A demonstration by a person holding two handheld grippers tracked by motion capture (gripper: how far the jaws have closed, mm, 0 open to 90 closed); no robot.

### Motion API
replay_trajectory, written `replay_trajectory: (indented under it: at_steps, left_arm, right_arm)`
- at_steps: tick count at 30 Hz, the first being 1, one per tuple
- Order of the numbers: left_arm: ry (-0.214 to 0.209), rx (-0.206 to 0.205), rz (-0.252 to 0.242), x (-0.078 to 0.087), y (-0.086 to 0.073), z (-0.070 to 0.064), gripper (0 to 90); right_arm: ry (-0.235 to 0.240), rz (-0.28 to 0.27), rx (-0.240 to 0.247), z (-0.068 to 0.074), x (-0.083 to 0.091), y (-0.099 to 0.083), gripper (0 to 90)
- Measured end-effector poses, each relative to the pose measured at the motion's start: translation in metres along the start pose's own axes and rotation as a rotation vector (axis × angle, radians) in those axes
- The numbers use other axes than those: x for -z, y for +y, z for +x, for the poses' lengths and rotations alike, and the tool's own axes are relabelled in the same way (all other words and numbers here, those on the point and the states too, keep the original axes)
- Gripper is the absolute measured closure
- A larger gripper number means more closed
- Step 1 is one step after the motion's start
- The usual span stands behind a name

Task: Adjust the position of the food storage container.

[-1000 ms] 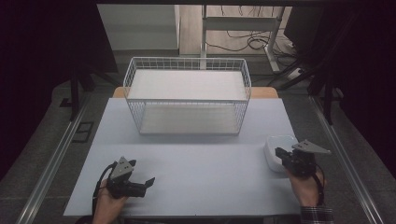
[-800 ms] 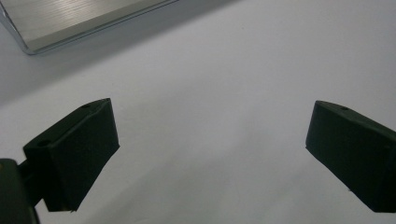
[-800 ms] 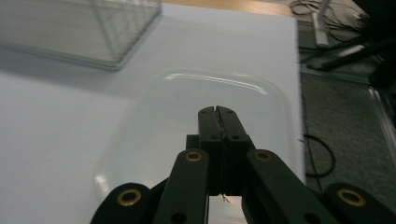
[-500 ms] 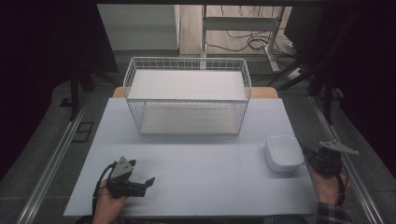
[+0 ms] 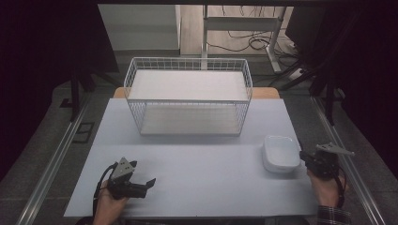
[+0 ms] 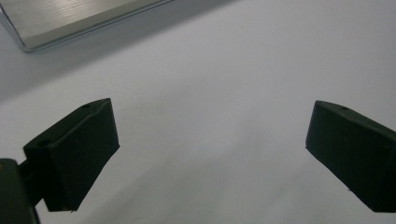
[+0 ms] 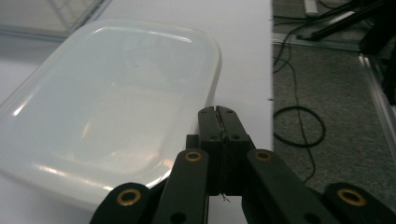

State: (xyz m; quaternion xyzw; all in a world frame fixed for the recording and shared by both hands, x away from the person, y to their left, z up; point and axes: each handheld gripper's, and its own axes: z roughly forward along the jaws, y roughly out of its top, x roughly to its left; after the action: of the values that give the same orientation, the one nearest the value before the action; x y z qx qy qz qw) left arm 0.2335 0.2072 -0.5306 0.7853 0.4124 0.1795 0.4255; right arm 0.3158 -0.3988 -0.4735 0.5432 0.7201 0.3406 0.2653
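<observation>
High view: the white table (image 5: 197,154) is carrying a white wire basket (image 5: 187,101) at its 12 o'clock side, standing upright. A white rectangular dish (image 5: 280,153), shallow and round-cornered, is lying flat at about 3 o'clock of the table's centre, close to the table's right edge. The right gripper (image 5: 306,158) is sitting just beside the dish at the dish's 3 o'clock, held by the person's right hand (image 5: 327,187), with its grey three-cornered plate on top; whether it is touching the dish cannot be told from here. The left gripper (image 5: 149,183) is resting low over the table at about 7 o'clock, well apart from the dish, held by the left hand (image 5: 109,206), and its jaws are pointing toward 3 o'clock.

Left gripper view: the left gripper (image 6: 210,154) is showing its two black jaws standing wide apart with nothing between them but bare white table surface (image 6: 219,88). A metal-edged rail (image 6: 70,23) is crossing the frame at 11 o'clock.

Right gripper view: the right gripper (image 7: 219,112) is showing its jaws pressed fully together, gripping nothing. The tips are lying just beside the rim of the white dish (image 7: 107,102), which is spreading from 9 to 12 o'clock of the tips. Grey floor with black cables (image 7: 299,126) is lying at 3 o'clock beyond the table edge.
</observation>
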Motion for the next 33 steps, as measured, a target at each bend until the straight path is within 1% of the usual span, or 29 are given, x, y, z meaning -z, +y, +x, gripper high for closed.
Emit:
replay_trajectory:
  at_steps: [1, 3, 4, 6, 7, 8, 9, 10, 17, 19, 21, 22, 23, 24, 25, 26, 28, 30, 32, 33]
  left_arm:
    - [0.000, 0.000, 0.000, 0.000, 0.000, 0.000, 2.1]
    - [0.000, 0.000, 0.001, 0.000, 0.000, 0.000, 2.1]
    - [0.000, 0.000, 0.001, 0.000, 0.000, 0.000, 2.1]
    - [0.001, -0.001, 0.003, 0.000, 0.000, 0.000, 2.1]
    - [0.001, -0.001, 0.003, 0.000, 0.000, 0.000, 2.1]
    - [0.001, -0.001, 0.003, 0.000, 0.000, 0.000, 2.1]
    - [0.001, -0.001, 0.004, 0.000, 0.000, 0.000, 2.2]
    - [0.002, -0.002, 0.005, 0.000, 0.000, 0.000, 2.2]
    - [0.002, -0.003, 0.005, -0.001, 0.000, 0.000, 2.3]
    - [0.002, -0.004, 0.006, -0.001, 0.001, 0.000, 2.4]
    - [0.003, -0.005, 0.006, -0.001, 0.001, 0.000, 2.5]
    - [0.003, -0.005, 0.006, -0.001, 0.001, 0.000, 2.6]
    - [0.002, -0.006, 0.005, -0.001, 0.001, 0.000, 2.7]
    - [0.002, -0.006, 0.005, -0.001, 0.001, 0.000, 2.7]
    - [0.004, -0.006, 0.003, -0.001, 0.001, 0.000, 2.7]
    - [0.004, -0.006, 0.001, -0.001, 0.001, 0.000, 2.7]
    - [0.005, -0.005, -0.004, 0.000, 0.001, 0.000, 2.8]
    - [0.006, -0.002, -0.006, 0.000, 0.001, 0.001, 2.8]
    - [0.003, 0.002, 0.000, 0.000, 0.001, 0.001, 3.0]
    - [0.000, 0.004, 0.001, 0.000, 0.001, 0.001, 3.1]
  right_arm:
    - [0.000, 0.000, 0.000, 0.000, 0.000, 0.000, 88.8]
    - [0.025, 0.006, 0.009, 0.006, -0.001, 0.000, 88.8]
    - [0.047, 0.010, 0.015, 0.012, -0.001, 0.000, 88.8]
    - [0.055, 0.012, 0.018, 0.015, -0.001, 0.000, 88.8]
    - [0.076, 0.017, 0.023, 0.019, -0.001, 0.000, 88.8]
    - [0.076, 0.017, 0.023, 0.019, -0.001, 0.000, 88.8]
    - [0.096, 0.021, 0.027, 0.024, -0.002, 0.000, 88.8]
    - [0.096, 0.021, 0.027, 0.024, -0.002, 0.000, 88.8]
    - [0.155, 0.041, 0.067, 0.044, -0.003, 0.002, 88.8]
    - [0.173, 0.048, 0.086, 0.051, -0.004, 0.003, 88.8]
    - [0.202, 0.056, 0.114, 0.064, -0.006, 0.004, 88.8]
    - [0.202, 0.056, 0.114, 0.064, -0.006, 0.004, 88.8]
    - [0.231, 0.064, 0.147, 0.074, -0.007, 0.006, 88.8]
    - [0.231, 0.064, 0.147, 0.074, -0.007, 0.006, 88.8]
    - [0.239, 0.066, 0.159, 0.077, -0.008, 0.007, 88.8]
    - [0.250, 0.066, 0.179, 0.084, -0.008, 0.009, 88.8]
    - [0.249, 0.060, 0.184, 0.085, -0.008, 0.011, 88.8]
    - [0.226, 0.047, 0.189, 0.085, -0.006, 0.015, 88.7]
    - [0.208, 0.037, 0.182, 0.080, -0.007, 0.019, 88.7]
    - [0.179, 0.030, 0.175, 0.073, -0.010, 0.024, 88.7]
